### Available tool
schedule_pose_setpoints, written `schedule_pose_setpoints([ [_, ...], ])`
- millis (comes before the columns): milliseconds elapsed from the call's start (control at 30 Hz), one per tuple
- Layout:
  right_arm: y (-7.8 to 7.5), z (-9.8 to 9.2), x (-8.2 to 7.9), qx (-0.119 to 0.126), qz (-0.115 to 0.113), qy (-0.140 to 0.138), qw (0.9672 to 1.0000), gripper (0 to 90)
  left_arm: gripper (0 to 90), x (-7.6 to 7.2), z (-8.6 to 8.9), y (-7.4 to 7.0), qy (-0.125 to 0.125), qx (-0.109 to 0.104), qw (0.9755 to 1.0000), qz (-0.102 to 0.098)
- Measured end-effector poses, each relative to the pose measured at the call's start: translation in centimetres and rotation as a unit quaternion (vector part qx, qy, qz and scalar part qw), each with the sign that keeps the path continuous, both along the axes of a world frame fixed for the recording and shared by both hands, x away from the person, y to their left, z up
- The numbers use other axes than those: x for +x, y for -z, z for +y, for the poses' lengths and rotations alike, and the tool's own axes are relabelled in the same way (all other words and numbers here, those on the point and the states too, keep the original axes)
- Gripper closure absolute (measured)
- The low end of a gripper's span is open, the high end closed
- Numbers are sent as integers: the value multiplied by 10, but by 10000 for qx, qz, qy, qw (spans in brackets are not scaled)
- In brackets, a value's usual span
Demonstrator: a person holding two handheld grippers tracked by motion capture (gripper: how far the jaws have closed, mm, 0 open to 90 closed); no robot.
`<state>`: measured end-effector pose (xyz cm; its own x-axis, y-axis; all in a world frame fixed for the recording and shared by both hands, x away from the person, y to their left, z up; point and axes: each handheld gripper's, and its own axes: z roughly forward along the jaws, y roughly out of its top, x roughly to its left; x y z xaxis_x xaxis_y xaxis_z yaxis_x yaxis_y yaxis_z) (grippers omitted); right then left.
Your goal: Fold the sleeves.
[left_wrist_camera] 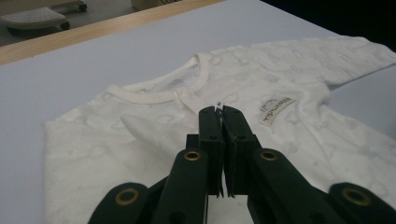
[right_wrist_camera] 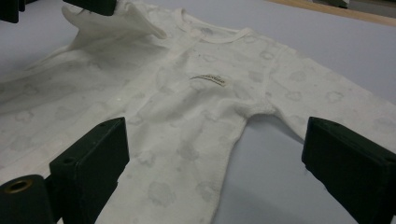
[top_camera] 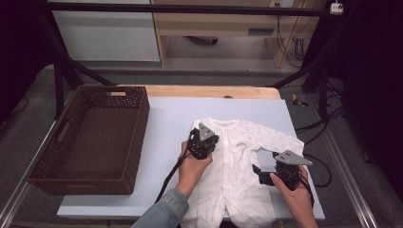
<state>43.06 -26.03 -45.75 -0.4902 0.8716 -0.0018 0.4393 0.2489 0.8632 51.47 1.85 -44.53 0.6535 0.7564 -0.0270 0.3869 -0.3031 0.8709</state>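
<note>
A white baby romper [top_camera: 237,161] lies face up on the white table cover, collar toward the far side. My left gripper [top_camera: 204,142] hovers over its chest, shut on the cuff of one sleeve. In the left gripper view a sliver of white fabric shows between the closed jaws of the left gripper [left_wrist_camera: 220,112], and the sleeve [left_wrist_camera: 140,128] trails down folded across the romper [left_wrist_camera: 289,84]. The right gripper view shows that sleeve [right_wrist_camera: 126,18] lifted at the top left. My right gripper [top_camera: 263,175] stands open beside the other sleeve's armpit, and between the jaws of the right gripper [right_wrist_camera: 217,140] lies the romper [right_wrist_camera: 187,107], untouched.
A dark brown wicker basket [top_camera: 138,137] stands at the left of the table. The white cover [top_camera: 166,123] has bare room between basket and romper. A wooden table edge [top_camera: 209,91] runs along the far side, with black frame legs and cables beyond.
</note>
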Motion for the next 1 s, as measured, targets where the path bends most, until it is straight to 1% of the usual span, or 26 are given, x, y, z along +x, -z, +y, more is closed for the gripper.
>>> schedule_pose_setpoints([
  [167,0,0,0,-5,12,4,10000,81,873,-1,-8,-1,56,-91,9999,39],
  [200,0,0,0,0,15,5,10000,82,873,-1,-12,-2,74,-125,9999,63],
  [333,1,-1,0,-11,10,2,10000,82,873,-2,-20,-3,134,-193,9997,55],
  [567,1,-1,0,-1,19,-3,10000,81,873,-5,-33,-4,212,-249,9995,39],
  [733,1,-1,1,-10,29,10,10000,81,871,-7,-42,-1,280,-282,9992,82],
  [800,1,-1,1,-22,38,25,10000,81,864,-8,-44,0,296,-254,9992,71],
  [833,1,-1,1,-23,38,25,10000,81,852,-9,-45,2,304,-262,9992,82],
  [867,1,-1,1,-30,39,19,10000,80,820,-9,-46,3,313,-235,9992,91],
  [1000,2,0,1,-39,71,16,10000,80,637,-13,-47,4,348,-299,9988,175],
])
